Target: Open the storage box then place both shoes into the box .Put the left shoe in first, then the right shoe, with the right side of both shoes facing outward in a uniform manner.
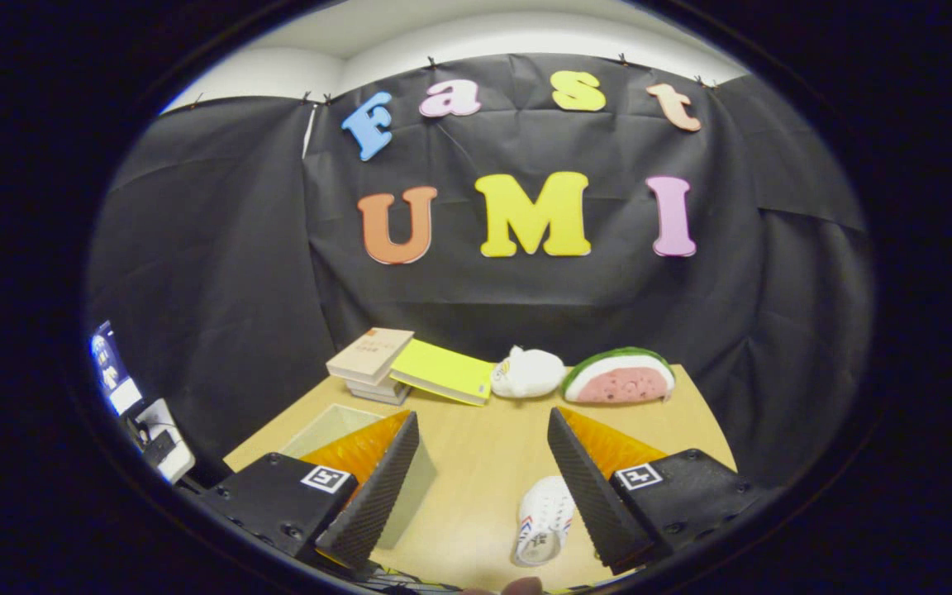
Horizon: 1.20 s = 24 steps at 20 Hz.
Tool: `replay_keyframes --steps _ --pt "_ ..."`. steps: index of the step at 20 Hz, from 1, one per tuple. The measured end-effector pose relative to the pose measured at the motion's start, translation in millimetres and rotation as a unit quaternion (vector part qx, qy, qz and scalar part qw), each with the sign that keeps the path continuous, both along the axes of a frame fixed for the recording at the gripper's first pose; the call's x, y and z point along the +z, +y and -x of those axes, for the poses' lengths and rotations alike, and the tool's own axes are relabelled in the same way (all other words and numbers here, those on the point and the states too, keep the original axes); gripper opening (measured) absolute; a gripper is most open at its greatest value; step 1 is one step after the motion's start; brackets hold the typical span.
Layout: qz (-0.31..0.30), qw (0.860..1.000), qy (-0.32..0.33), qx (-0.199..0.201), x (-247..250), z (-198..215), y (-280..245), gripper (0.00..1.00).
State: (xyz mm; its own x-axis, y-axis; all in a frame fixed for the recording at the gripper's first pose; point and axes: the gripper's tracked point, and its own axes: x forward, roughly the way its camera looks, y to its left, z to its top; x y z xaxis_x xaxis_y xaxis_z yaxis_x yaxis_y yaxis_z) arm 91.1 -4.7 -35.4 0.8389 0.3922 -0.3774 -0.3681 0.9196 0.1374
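Now: tongs (484,483) spread wide, released, grasping nothing | white sneaker (544,521) on wooden surface (476,463) touching right finger | open storage box (335,426) beneath left finger

My tool (483,430) hangs spread wide, its left finger covering much of the storage box (329,426) at the desk's left edge; its right finger hides one side of the white shoe (544,521).
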Motion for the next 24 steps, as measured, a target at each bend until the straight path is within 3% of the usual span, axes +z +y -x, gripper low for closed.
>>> replay_keyframes --steps 5,9,15,24 --pt "0.029 0.998 0.054 -0.027 -70.6 -23.0 -55.8 1.0" --pt "0.047 0.989 0.141 -0.023 -150.2 -34.1 -69.1 1.0" --pt "0.072 0.96 0.27 -0.007 -238.6 -32.2 -67.0 1.0" --pt "0.1 0.921 0.376 -0.007 -296.4 -42.3 -63.5 1.0"
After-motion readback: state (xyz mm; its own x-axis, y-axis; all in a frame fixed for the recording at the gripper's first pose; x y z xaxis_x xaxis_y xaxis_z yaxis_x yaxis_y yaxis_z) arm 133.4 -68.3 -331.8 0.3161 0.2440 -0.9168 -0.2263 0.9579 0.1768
